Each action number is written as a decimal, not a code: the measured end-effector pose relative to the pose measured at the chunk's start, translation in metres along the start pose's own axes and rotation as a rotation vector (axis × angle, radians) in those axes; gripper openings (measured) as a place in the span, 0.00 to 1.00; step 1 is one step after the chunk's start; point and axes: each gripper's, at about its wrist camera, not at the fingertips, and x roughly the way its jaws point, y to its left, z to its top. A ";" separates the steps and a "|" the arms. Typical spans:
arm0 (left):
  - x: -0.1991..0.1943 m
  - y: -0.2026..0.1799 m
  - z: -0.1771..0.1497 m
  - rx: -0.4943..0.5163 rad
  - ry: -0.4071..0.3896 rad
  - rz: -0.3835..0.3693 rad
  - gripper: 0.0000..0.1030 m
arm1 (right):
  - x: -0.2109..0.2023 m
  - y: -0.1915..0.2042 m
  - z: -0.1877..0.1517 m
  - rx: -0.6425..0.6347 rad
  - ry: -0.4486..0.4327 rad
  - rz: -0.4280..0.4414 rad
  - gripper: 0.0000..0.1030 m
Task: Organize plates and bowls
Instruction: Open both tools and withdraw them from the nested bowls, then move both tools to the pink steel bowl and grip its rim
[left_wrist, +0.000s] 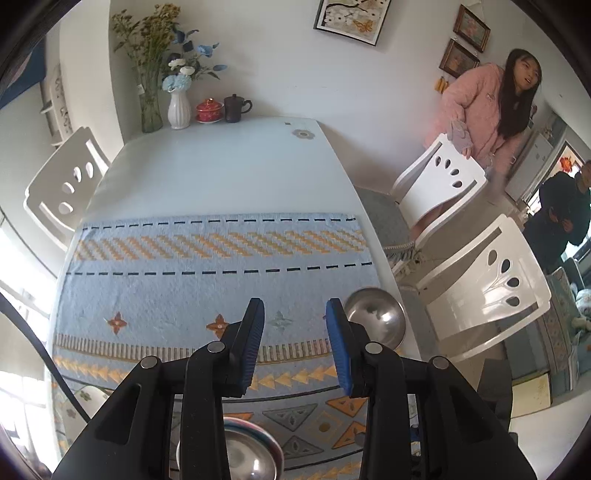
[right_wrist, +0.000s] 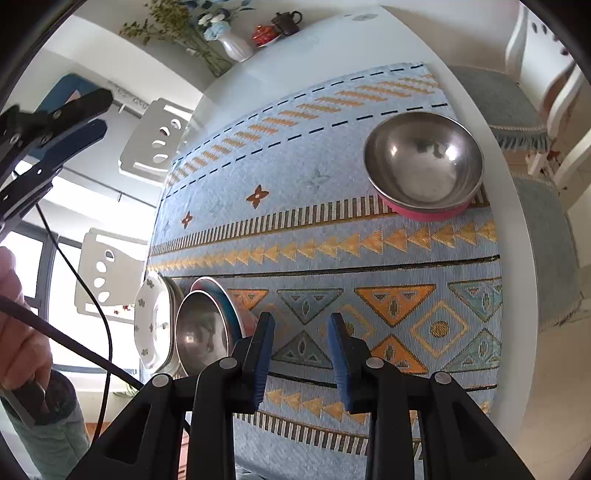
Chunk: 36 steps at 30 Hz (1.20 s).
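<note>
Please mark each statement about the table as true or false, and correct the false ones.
1. Both grippers are open and hold nothing. True: the left gripper and the right gripper each show an empty gap between the blue pads.
2. The steel bowl with the pink base lies upside down. False: it stands upright, its hollow facing up.
3. The flowered white plate lies beside the nested steel bowls. True.
4. The white vase stands on the patterned blue mat. False: it stands on the bare white table, beyond the mat.
5. The red lidded cup stands next to a dark mug. True.
</note>
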 end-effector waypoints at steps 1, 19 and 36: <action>-0.001 -0.002 0.001 0.002 -0.003 0.004 0.31 | 0.001 0.001 0.000 -0.006 0.001 0.001 0.28; -0.001 -0.037 0.012 0.054 -0.031 -0.015 0.35 | -0.004 0.003 -0.006 -0.084 0.027 0.001 0.31; -0.005 -0.031 0.002 0.027 -0.034 0.015 0.36 | 0.004 0.018 -0.015 -0.151 0.061 0.032 0.36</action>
